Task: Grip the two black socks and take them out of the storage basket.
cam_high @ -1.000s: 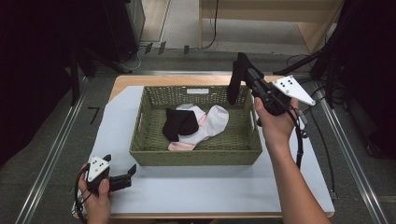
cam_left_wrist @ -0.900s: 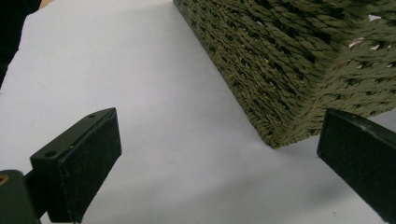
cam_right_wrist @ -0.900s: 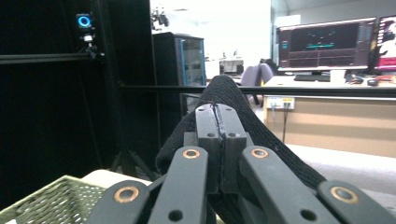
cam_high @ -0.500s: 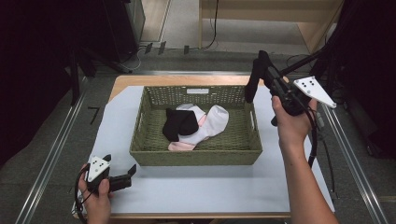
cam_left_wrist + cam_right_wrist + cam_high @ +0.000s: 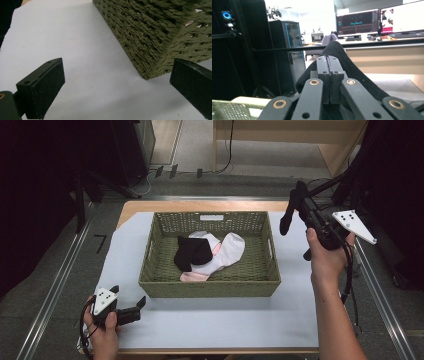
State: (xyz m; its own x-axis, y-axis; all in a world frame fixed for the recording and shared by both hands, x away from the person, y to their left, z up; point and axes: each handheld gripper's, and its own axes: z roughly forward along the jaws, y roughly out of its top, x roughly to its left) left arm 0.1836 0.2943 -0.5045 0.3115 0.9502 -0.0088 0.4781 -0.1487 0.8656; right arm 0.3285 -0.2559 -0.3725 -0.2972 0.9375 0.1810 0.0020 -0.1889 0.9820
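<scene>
Right gripper [image 5: 295, 200] moved rightward off basket [image 5: 210, 287], pinching black sock [image 5: 286, 222] draped over it.

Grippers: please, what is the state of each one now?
Left gripper: open, holding nothing, beside the basket.
Right gripper: shut on a black sock, lifted.

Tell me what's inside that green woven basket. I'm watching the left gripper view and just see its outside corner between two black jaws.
Observer: A black sock lies on top of white socks inside the basket.
Operator: And where is the other gripper?
Observer: The right gripper is held up in the air, beyond the basket's right side.
Operator: Is it carrying something?
Observer: Yes. Its jaws are shut on a second black sock, which drapes over them.
</scene>
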